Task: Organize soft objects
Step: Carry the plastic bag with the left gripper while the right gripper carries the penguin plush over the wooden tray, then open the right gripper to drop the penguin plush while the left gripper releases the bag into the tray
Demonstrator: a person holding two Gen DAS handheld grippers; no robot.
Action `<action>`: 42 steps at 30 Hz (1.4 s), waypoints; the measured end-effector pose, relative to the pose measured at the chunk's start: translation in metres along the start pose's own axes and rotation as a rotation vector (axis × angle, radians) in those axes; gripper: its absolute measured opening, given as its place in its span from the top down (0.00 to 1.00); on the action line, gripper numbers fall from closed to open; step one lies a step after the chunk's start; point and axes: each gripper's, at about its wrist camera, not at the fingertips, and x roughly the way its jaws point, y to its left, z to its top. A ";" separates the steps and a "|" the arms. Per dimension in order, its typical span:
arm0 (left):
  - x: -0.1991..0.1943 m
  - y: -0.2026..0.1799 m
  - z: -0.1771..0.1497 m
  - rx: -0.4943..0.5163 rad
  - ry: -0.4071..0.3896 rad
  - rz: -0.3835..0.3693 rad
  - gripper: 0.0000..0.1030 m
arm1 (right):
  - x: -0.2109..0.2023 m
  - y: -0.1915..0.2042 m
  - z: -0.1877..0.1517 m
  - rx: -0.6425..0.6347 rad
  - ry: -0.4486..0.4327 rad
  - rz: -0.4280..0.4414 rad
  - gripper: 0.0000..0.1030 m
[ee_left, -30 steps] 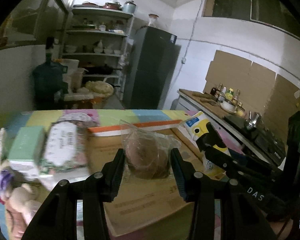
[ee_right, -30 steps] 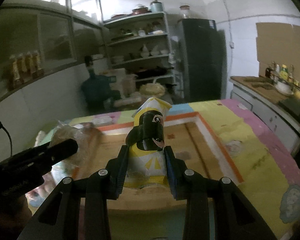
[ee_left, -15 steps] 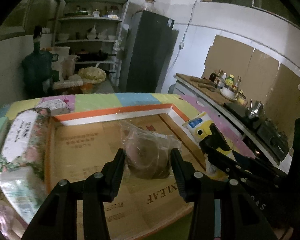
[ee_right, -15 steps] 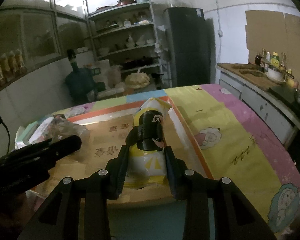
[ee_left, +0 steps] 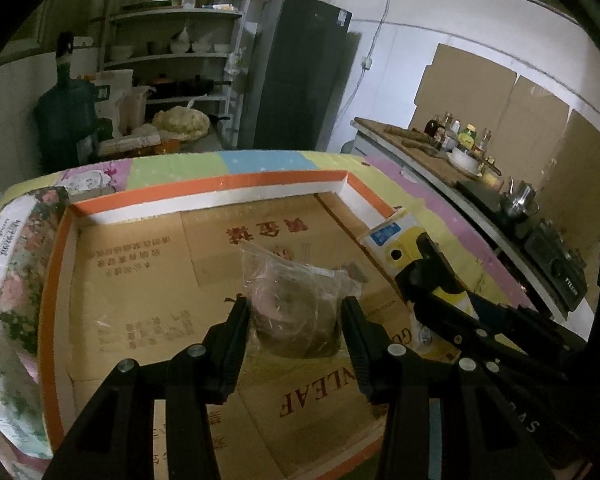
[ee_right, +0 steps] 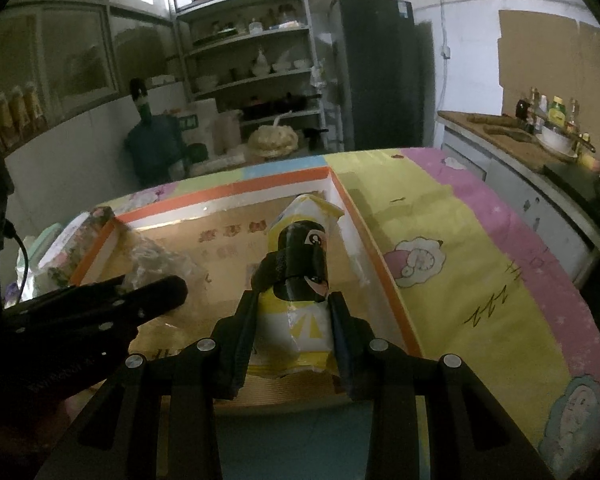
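My left gripper is shut on a clear plastic bag with a brown bun inside. It hangs just above the cardboard floor of a shallow box with an orange rim. My right gripper is shut on a yellow and white soft packet with a black band, held low over the right side of the same box. That packet also shows at the right of the left wrist view. The left gripper's fingers and the bag appear at the left of the right wrist view.
A floral tissue pack lies against the box's left wall. The box sits on a colourful table cover. Behind stand a shelf rack, a dark fridge, a water jug and a counter with bottles.
Both grippers moved forward and down over the box, still holding the bag and the packet. The box floor now fills more of each view, and the floral pack slid to the left edge.
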 end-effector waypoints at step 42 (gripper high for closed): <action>-0.005 -0.003 0.001 0.019 -0.003 -0.013 0.36 | -0.026 0.008 -0.015 0.018 -0.039 -0.074 0.54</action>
